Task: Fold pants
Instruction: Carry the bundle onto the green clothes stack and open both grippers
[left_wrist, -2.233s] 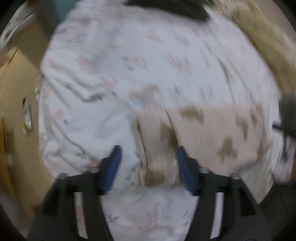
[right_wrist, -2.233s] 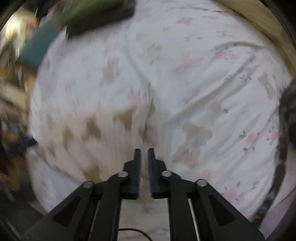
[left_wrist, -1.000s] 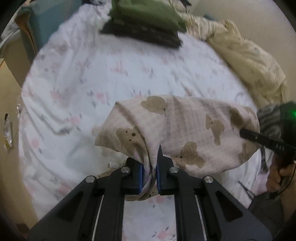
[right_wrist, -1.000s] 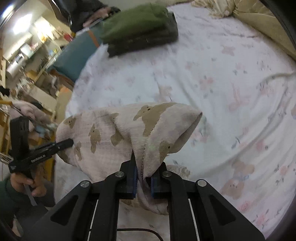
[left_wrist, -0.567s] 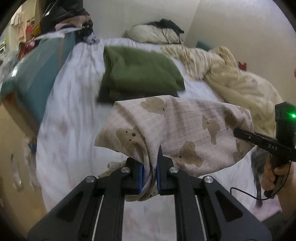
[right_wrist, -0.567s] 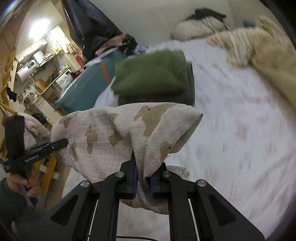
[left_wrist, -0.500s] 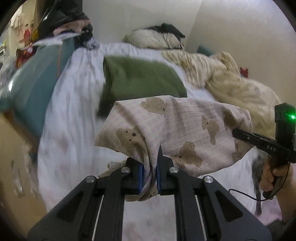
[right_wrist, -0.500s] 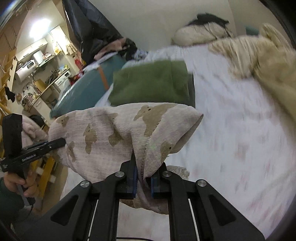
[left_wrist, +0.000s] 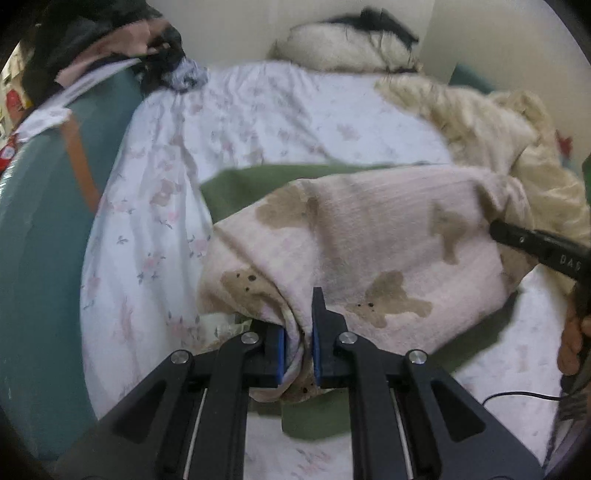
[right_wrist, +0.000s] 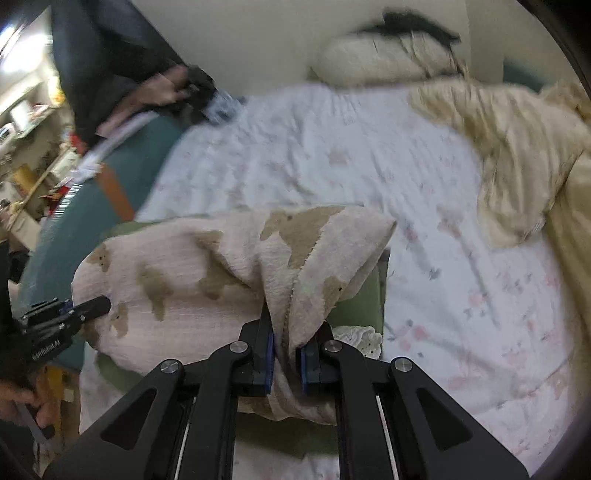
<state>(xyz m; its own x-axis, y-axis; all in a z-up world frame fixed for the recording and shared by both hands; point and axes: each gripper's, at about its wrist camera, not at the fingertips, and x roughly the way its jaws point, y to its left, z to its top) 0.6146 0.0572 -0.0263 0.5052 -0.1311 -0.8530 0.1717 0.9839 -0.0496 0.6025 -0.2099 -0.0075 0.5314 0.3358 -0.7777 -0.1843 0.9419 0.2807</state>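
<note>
Both black two-finger grippers, the left gripper (left_wrist: 298, 349) and right gripper (right_wrist: 287, 360), are clamped on opposite ends of the pale pink bear-print pants (left_wrist: 369, 243), slung between them over a green folded garment (left_wrist: 236, 188) on the white floral bedsheet (left_wrist: 155, 221).

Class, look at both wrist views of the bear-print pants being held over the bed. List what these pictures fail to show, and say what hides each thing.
1. Green folded garment: left wrist view, mostly covered by the bear-print pants.
2. Whether the pants touch the green garment: both views, the draped cloth hides the gap.
3. Pants' waistband and leg ends: right wrist view, bunched out of sight.
4. Floral sheet pattern: right wrist view, motion blur.
</note>
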